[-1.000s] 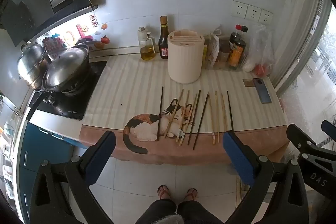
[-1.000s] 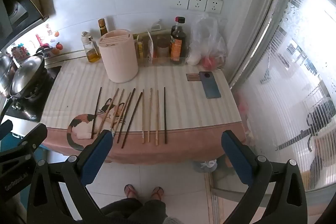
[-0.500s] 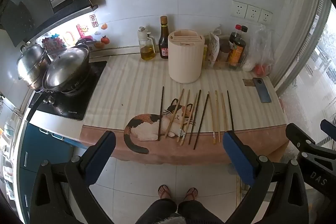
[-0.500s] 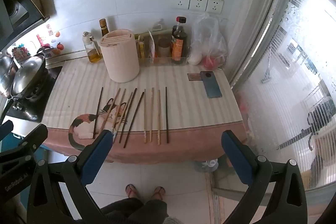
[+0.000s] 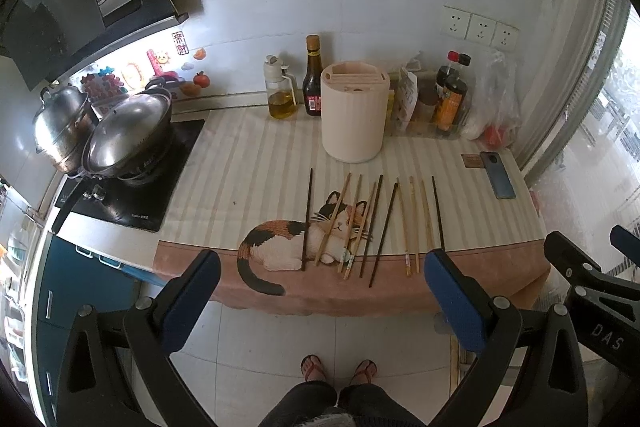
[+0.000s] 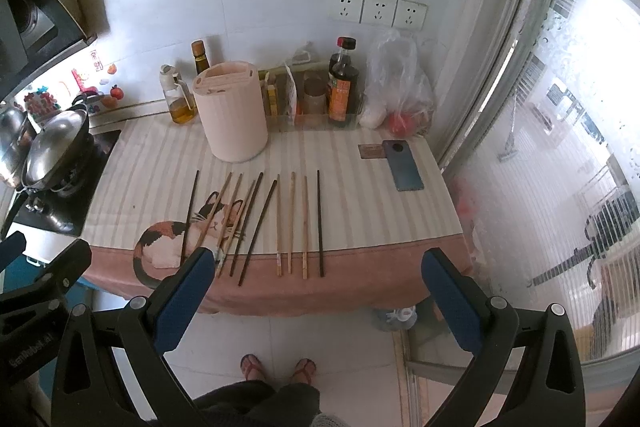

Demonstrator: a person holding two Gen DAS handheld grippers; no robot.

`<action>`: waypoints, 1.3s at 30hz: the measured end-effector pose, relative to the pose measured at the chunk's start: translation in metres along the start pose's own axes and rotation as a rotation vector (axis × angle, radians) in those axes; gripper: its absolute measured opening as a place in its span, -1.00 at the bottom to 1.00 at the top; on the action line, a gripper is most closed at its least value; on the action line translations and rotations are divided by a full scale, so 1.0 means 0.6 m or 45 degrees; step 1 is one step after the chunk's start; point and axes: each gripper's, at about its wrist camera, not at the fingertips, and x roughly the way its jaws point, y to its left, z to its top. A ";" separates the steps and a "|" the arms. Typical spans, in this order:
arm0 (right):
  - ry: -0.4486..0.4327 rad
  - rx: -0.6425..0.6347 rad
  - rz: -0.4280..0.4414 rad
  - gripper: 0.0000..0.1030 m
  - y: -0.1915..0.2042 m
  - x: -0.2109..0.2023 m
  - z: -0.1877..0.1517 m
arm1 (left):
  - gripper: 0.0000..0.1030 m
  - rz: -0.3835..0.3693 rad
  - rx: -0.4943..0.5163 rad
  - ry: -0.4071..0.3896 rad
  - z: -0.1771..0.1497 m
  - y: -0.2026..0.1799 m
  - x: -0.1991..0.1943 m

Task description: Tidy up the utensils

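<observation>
Open grippers before mixed dark-and-pale chopsticks

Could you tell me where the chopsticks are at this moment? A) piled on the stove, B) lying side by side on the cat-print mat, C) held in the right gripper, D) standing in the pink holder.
B: the chopsticks lie in a row on the cat-print mat, in front of the pink holder; both the left gripper and the right gripper are open and empty.

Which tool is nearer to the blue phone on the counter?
The right tool. It hangs off the counter's front edge, with the blue phone ahead and slightly right. The left tool is beside it, farther left, so the phone lies far right.
</observation>
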 end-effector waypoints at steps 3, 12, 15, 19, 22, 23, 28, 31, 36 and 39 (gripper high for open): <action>-0.005 0.001 0.001 1.00 0.001 -0.001 0.002 | 1.00 0.002 0.001 -0.002 -0.003 0.000 0.001; -0.014 0.007 0.006 1.00 0.000 -0.007 0.003 | 1.00 0.009 -0.005 -0.019 0.010 -0.008 -0.014; -0.016 0.007 0.005 1.00 -0.001 -0.007 0.004 | 1.00 0.008 -0.002 -0.018 0.010 -0.006 -0.014; -0.015 0.007 0.005 1.00 0.000 -0.007 0.003 | 1.00 0.008 -0.004 -0.020 0.008 -0.005 -0.015; -0.016 0.007 0.006 1.00 0.000 -0.008 0.002 | 1.00 0.009 -0.002 -0.021 0.008 -0.005 -0.014; -0.016 0.007 0.006 1.00 -0.001 -0.008 0.003 | 1.00 0.008 -0.003 -0.020 0.009 -0.006 -0.014; -0.016 0.006 0.005 1.00 0.000 -0.009 0.002 | 1.00 0.008 -0.003 -0.023 0.007 -0.004 -0.016; -0.018 0.007 0.005 1.00 0.001 -0.010 0.003 | 1.00 0.007 -0.003 -0.023 0.007 -0.004 -0.016; -0.018 0.009 0.008 1.00 0.001 -0.011 0.004 | 1.00 0.007 -0.004 -0.023 0.007 -0.004 -0.016; -0.020 0.008 0.008 1.00 0.001 -0.012 0.003 | 1.00 0.007 -0.003 -0.025 0.006 -0.003 -0.016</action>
